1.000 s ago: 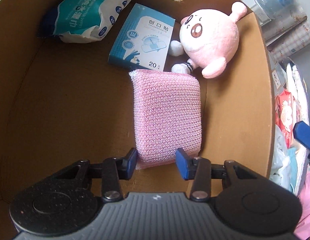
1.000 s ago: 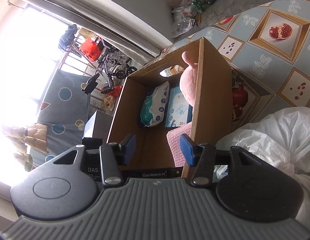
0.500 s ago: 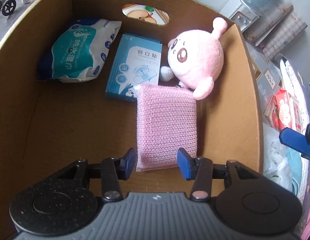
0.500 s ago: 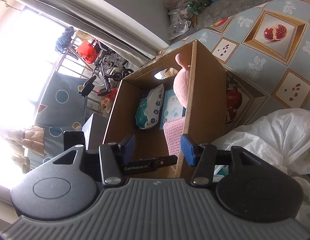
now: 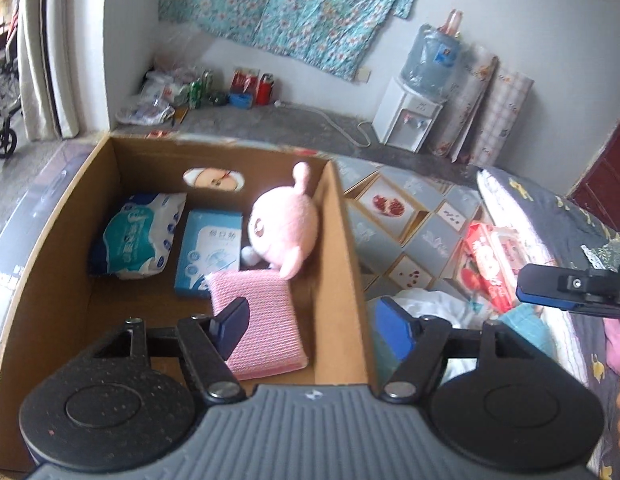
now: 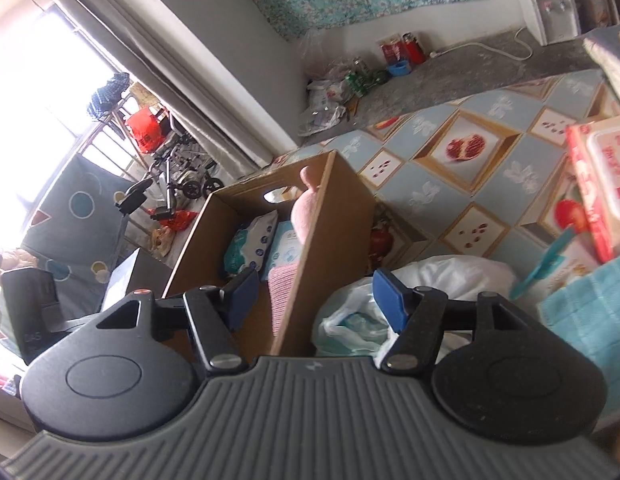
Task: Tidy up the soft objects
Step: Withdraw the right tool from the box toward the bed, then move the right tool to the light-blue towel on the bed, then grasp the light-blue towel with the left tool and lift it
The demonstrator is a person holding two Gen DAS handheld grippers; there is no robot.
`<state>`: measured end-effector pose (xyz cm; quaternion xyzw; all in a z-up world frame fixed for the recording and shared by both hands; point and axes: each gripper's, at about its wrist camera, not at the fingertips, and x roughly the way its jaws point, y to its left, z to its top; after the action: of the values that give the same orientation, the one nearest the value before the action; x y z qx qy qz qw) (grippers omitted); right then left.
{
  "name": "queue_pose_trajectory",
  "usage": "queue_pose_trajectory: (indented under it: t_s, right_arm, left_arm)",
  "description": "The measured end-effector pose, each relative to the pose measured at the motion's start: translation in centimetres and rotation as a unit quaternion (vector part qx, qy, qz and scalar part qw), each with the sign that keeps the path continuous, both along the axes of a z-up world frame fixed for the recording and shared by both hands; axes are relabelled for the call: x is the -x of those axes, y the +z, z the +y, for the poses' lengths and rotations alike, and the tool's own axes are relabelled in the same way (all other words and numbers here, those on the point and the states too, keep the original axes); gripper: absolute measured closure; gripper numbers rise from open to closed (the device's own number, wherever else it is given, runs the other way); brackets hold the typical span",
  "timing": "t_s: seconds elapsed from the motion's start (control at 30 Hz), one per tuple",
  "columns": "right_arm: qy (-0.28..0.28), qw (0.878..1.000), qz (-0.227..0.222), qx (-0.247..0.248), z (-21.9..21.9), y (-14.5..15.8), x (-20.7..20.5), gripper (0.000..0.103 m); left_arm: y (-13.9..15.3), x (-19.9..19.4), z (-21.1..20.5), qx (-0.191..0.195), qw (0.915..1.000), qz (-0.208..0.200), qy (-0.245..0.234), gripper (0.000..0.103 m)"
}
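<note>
An open cardboard box (image 5: 346, 280) holds a pink knitted sponge (image 5: 270, 320) lying flat, a pink plush toy (image 5: 282, 228), a blue plaster box (image 5: 210, 252) and a teal-and-white wipes pack (image 5: 138, 236). My left gripper (image 5: 314, 326) hovers above the box's near right corner. Its jaws are opening and nothing is between them. My right gripper (image 6: 316, 298) hangs beside the box (image 6: 334, 220), over its right wall. Its jaws are opening too, with nothing in them. In the right wrist view the sponge (image 6: 282, 292) and the plush (image 6: 304, 208) show inside the box.
A crumpled white plastic bag (image 6: 430, 280) lies just right of the box on the pomegranate-patterned cloth (image 6: 462, 148). Further right are a red wipes pack (image 6: 602, 176) and a teal cloth (image 6: 590, 320). A water dispenser (image 5: 410, 124) and floor clutter stand by the far wall.
My left gripper has risen and drawn back from the sponge, which stays flat in the box, and its jaws have spread. My right gripper has shifted right and widened too.
</note>
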<state>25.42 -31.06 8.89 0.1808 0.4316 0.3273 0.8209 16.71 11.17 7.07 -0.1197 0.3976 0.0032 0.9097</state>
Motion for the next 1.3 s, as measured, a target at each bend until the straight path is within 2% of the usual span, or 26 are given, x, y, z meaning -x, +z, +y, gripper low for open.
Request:
queue_pose_trajectory:
  t_s: [0.1,0.2,0.33,0.47,0.6,0.77,1.0,1.13,1.23,1.3]
  right_arm:
    - [-0.032,0.999,-0.014,0.017,-3.7,0.8,1.0,0.034]
    - [-0.066,0.997,-0.023,0.036,-7.4,0.8,1.7,0.033]
    - [-0.101,0.992,-0.024,0.070,-11.4,-0.5,2.7,0.032]
    - [-0.113,0.990,-0.001,0.087,-14.0,-2.8,2.9,0.032]
    - [-0.118,0.989,0.026,0.087,-15.9,-5.1,2.2,0.032]
    - [-0.119,0.988,0.063,0.080,-17.4,-7.8,0.2,0.032]
    - [-0.130,0.983,0.113,0.066,-18.6,-11.6,-3.2,0.032]
    - [-0.130,0.981,0.134,0.046,-19.1,-13.3,-4.5,0.034]
    - [-0.127,0.982,0.138,0.033,-19.0,-13.9,-4.9,0.048]
    - [-0.129,0.982,0.137,0.029,-19.1,-14.1,-4.9,0.066]
  left_arm:
    - [1.1,1.1,-3.4,-0.033,0.9977,-0.045,-0.037,0.025]
    - [1.5,1.8,-6.9,-0.064,0.9924,-0.070,-0.079,0.024]
    - [0.9,2.1,-11.5,-0.073,0.9844,-0.078,-0.140,0.024]
    - [-0.8,1.9,-15.9,-0.072,0.9755,-0.073,-0.195,0.024]
    - [-3.4,1.6,-20.2,-0.100,0.9577,-0.079,-0.258,0.024]
    - [-6.2,0.0,-24.5,-0.143,0.9402,-0.060,-0.303,0.024]
    - [-8.2,-2.9,-27.1,-0.113,0.9375,-0.014,-0.329,0.024]
    - [-9.4,-4.3,-28.3,-0.116,0.9363,0.009,-0.331,0.028]
    - [-10.4,-5.2,-28.7,-0.105,0.9370,0.033,-0.331,0.035]
    - [-10.8,-5.7,-28.7,-0.092,0.9391,0.043,-0.328,0.036]
